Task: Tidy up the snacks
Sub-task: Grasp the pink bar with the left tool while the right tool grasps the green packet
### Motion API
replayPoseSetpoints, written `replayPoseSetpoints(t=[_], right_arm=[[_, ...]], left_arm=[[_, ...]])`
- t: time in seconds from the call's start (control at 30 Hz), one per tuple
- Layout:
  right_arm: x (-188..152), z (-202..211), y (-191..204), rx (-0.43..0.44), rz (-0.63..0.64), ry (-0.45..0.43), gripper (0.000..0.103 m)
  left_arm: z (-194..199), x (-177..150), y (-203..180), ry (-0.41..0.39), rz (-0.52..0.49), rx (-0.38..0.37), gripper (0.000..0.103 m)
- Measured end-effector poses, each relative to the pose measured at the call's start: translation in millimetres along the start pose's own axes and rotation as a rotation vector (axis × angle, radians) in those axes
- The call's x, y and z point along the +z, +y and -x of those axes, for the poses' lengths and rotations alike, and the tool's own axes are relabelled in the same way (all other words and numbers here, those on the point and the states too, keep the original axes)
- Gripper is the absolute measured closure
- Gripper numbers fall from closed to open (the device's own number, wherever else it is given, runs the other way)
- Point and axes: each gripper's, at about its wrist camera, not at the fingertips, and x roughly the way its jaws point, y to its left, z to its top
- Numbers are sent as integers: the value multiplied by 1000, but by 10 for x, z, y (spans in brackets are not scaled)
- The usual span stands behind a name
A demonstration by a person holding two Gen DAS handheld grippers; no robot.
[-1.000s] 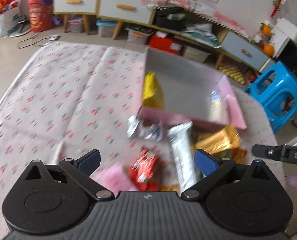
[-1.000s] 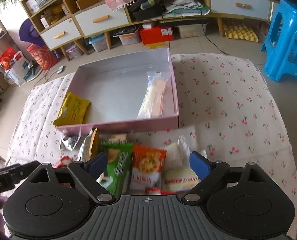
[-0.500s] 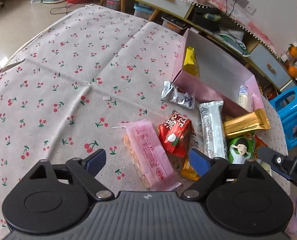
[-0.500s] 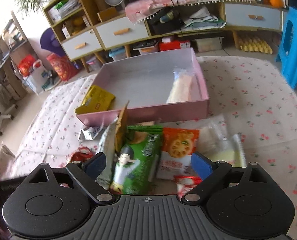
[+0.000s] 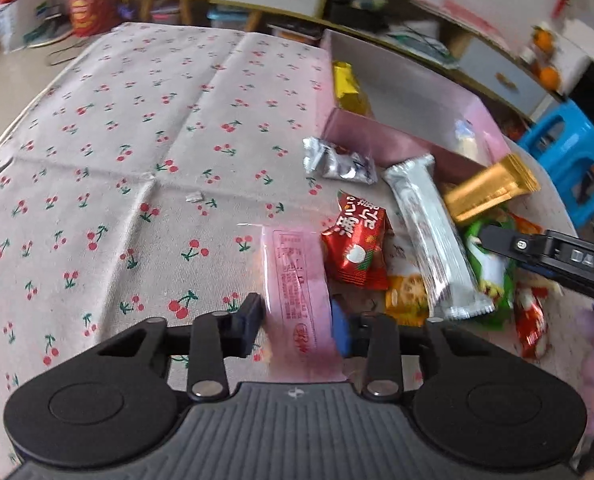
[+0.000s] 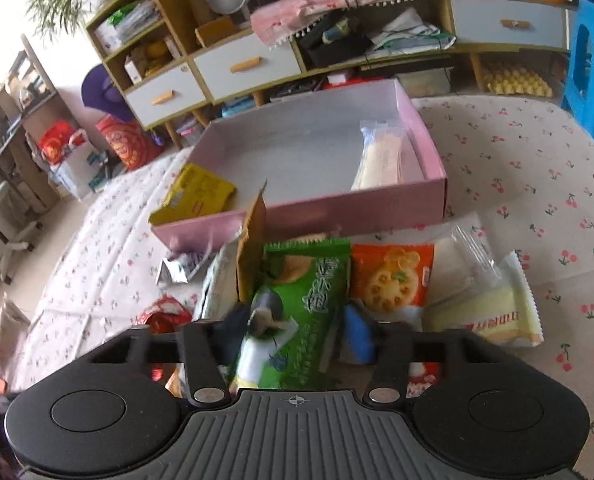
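My left gripper (image 5: 297, 322) is shut on a pink snack packet (image 5: 295, 280) lying on the cherry-print cloth. My right gripper (image 6: 295, 330) is shut on a green cracker packet (image 6: 301, 304); it also shows in the left wrist view (image 5: 491, 264). A pink box (image 6: 297, 216) stands behind the pile and holds a yellow packet (image 6: 195, 194) and a clear-wrapped white bar (image 6: 379, 158). Loose snacks lie in front of it: a red packet (image 5: 357, 248), a silver bar (image 5: 433, 236), a gold packet (image 5: 489, 192), an orange packet (image 6: 391, 278) and a pale yellow cake packet (image 6: 485, 306).
A small silver wrapper (image 5: 337, 160) lies by the box's near-left corner. A blue stool (image 6: 593, 64) stands at the right of the table. Cabinets with drawers (image 6: 245, 66) and floor clutter stand behind. The cloth (image 5: 117, 140) left of the pile is bare.
Both grippers have closed from open: the left onto the pink packet, the right onto the green cracker packet. Both views have moved slightly.
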Motion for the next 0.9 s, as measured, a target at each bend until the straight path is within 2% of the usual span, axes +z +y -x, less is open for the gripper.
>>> replayPoseSetpoints(t=[0.1,0.23,0.33,0.47,0.53,0.63,0.73,0.9], right_arm=[[-9,58,-26,7,13,23,63],[-39,113,-63,15,35,34,62],[-66,104,-86,35,32,28,59],[-75,56,-84,53,16,28,55],[-81,18,-94,63,-1,38,49],[-95,-49,-103,69,-26,58,47],[-112,-110,-92,68,-41,84,43],[-125,-115,-4,41,-5,72,42]], left_arm=[[45,-3,64,21,-47,-20,72],[68,-46,120,24,-37,-5,68],[61,-83,89,11,-25,-5,58],[41,-96,47,-13,1,-13,40],[22,-101,43,-32,5,-15,36],[24,-128,12,-53,-15,5,37],[38,-152,25,-81,9,29,47],[47,-139,72,-107,42,58,63]])
